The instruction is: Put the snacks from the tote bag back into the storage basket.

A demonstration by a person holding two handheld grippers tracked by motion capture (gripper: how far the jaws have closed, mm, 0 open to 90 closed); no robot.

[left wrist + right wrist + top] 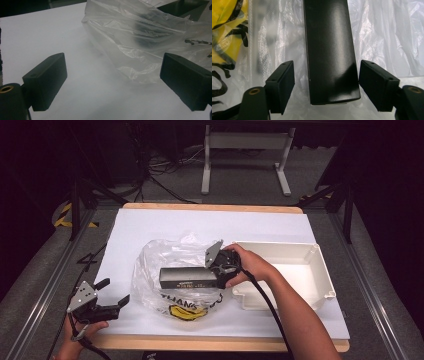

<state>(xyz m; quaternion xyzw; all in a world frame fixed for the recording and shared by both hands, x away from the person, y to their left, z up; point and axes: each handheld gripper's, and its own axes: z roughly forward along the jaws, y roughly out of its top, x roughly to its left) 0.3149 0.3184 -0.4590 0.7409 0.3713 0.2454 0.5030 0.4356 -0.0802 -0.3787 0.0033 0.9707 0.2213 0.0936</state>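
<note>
A long black box (187,277) lies on a crumpled clear plastic bag (160,257) with yellow and black print, in the middle of the white table. My right gripper (220,271) is at the box's right end. In the right gripper view the box (329,50) runs between the two jaws of that gripper (327,85); the right pad (374,85) sits at its edge, while a strip of bag shows beside the left pad (283,85). My left gripper (114,291) rests open near the front left corner. Its jaws (112,82) point at the bag (140,42) with nothing between them.
A shallow white tray (280,246) stands right of the bag, close behind my right hand. The white sheet (150,222) covers a wooden tabletop. Beyond the far edge are a white table frame (245,150) and cables on the floor.
</note>
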